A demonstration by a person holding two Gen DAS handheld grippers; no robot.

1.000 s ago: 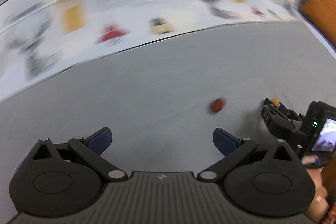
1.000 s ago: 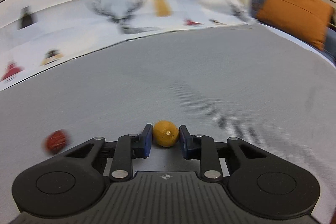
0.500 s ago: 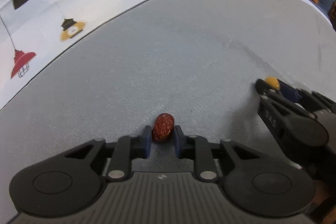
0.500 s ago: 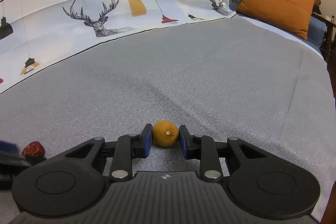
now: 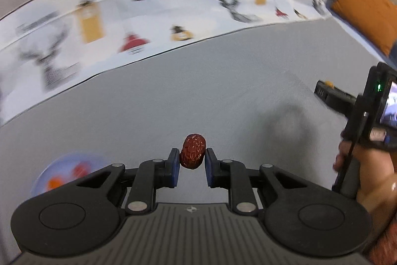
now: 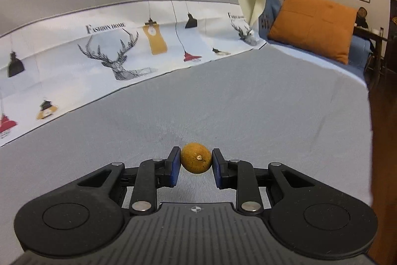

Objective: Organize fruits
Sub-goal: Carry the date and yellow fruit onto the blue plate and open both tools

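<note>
My left gripper (image 5: pixel 190 158) is shut on a wrinkled red date (image 5: pixel 192 151) and holds it above the grey cloth. A pale plate (image 5: pixel 67 171) with red and orange fruit, blurred, lies low at the left of the left wrist view. My right gripper (image 6: pixel 194 163) is shut on a small round orange fruit (image 6: pixel 196 158), raised off the cloth. The right gripper also shows at the right edge of the left wrist view (image 5: pixel 325 90), with the orange fruit's top (image 5: pixel 329 83) just visible.
A grey cloth (image 6: pixel 248 103) covers the surface. A white printed cloth with deer and lamps (image 6: pixel 111 58) lies along the back. An orange cushion (image 6: pixel 315 24) sits at the far right. The surface's right edge (image 6: pixel 367 101) drops to a dark floor.
My left gripper closed on the date and has lifted it, swinging left so the plate comes into view. My right gripper has lifted the orange fruit off the cloth.
</note>
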